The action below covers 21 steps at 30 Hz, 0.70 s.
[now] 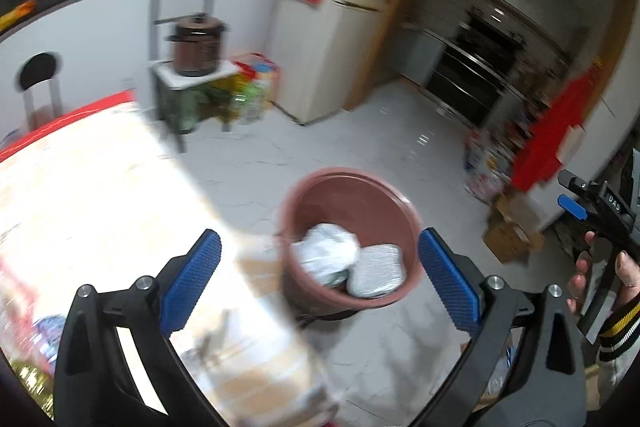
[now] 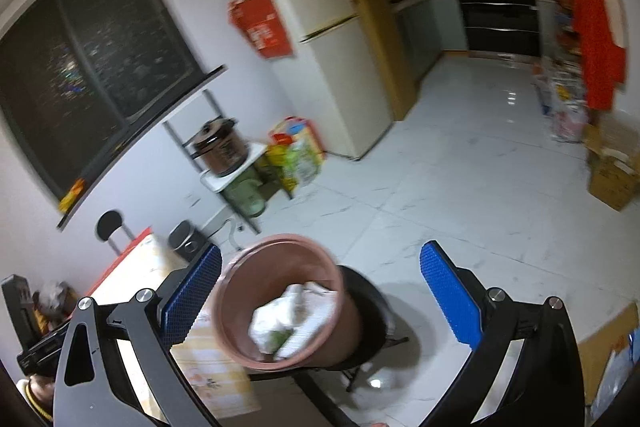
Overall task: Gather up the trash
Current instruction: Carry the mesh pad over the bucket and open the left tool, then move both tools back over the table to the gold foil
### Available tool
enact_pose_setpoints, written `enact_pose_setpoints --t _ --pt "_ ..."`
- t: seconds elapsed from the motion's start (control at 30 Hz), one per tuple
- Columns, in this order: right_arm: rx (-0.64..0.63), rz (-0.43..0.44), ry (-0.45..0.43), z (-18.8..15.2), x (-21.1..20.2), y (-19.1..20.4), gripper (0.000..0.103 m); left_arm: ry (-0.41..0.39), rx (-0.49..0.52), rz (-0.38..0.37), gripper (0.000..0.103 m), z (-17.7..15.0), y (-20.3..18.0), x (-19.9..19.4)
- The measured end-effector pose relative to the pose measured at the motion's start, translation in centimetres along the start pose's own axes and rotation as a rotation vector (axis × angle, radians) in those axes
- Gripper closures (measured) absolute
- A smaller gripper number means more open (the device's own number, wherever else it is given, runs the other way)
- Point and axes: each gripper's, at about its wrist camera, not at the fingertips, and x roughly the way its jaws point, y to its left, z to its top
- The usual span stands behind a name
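With both the left hand-held gripper [image 1: 320, 275] and right hand-held gripper [image 2: 320, 291] spread wide and empty above the round reddish-brown plastic bin [image 1: 352, 239] beside the bench's [image 1: 100, 207] edge, holding crumpled white wrappers [image 1: 328, 255], reach back steadily for further litter.

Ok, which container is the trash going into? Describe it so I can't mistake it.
Start at the cream fridge by the wall and come forward across the white tiled floor to the table edge. Beside it, on a black stool, stands a round reddish-brown bucket. It is the only open container here, with crumpled white trash already inside.
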Motion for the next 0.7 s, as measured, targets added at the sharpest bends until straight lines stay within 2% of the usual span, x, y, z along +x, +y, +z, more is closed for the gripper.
enact_pose_setpoints --t 0.13,0.27,0.5,0.7 --pt "-0.063 0.095 0.039 -0.3 2.4 4.8 0.005 -0.069 -0.127 0.142 0.006 -1.8 5.9 -6.4" --pt "-0.131 0.168 0.084 -1.2 4.4 10.1 0.005 -0.132 -0.247 0.253 0.006 -4.4 10.8 -12.7" --pt "-0.241 0.304 0.198 -4.7 7.1 20.0 0.005 -0.194 -0.473 0.465 0.006 -11.9 19.0 -23.0" --pt "-0.322 0.374 0.276 -8.6 7.3 27.4 0.005 -0.209 -0.595 0.518 0.006 -17.7 22.8 -27.8"
